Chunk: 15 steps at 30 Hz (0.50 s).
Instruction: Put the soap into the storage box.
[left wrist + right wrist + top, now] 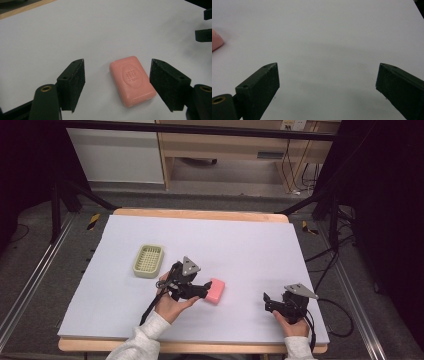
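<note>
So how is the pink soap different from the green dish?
The pink soap is a solid rounded bar; the pale green soap dish is a hollow tray with a slotted bottom. The soap lies between the left gripper's open jaws; the dish sits apart. Both rest flat on the table.

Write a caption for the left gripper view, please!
Left hand-held gripper open around a pink soap bar lying on the white table, jaws not yet touching it.

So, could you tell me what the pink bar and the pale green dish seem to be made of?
The pink bar looks like solid soap: matte, slightly waxy, with rounded corners and a stamped oval emblem on top. The pale green dish looks like moulded plastic, judging by its even colour, smooth rim and gridded floor, though it is too small here to be sure.
</note>
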{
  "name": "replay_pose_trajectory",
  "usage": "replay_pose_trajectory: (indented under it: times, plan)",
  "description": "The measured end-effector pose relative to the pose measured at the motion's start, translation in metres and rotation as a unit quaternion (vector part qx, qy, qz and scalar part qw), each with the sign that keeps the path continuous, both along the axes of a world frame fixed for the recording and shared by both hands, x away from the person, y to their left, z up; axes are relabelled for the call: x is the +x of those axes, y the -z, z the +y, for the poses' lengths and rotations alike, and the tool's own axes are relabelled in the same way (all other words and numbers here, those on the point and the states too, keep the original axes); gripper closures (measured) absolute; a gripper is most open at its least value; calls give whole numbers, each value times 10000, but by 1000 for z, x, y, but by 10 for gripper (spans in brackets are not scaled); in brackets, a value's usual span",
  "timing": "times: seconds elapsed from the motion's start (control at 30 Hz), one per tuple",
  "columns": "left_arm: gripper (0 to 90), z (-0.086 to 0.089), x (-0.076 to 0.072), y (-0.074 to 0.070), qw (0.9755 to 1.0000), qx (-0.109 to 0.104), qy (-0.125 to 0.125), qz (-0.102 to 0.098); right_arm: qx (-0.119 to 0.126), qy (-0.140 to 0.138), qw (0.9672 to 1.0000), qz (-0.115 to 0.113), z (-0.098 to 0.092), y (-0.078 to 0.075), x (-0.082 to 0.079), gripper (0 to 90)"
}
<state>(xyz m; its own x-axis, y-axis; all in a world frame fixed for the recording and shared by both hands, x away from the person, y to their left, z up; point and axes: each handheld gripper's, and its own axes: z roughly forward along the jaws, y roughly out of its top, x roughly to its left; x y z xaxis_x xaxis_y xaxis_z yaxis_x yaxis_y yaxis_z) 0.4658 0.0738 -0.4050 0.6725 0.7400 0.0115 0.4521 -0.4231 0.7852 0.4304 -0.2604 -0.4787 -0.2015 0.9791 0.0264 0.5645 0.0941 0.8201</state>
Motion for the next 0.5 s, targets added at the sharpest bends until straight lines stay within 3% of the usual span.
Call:
replay_pose_trajectory:
  times: [0.5]
  plan:
    - [279,-28,10,14,9997,120,7,217,31,-11,10000,14,0,0,0,54]
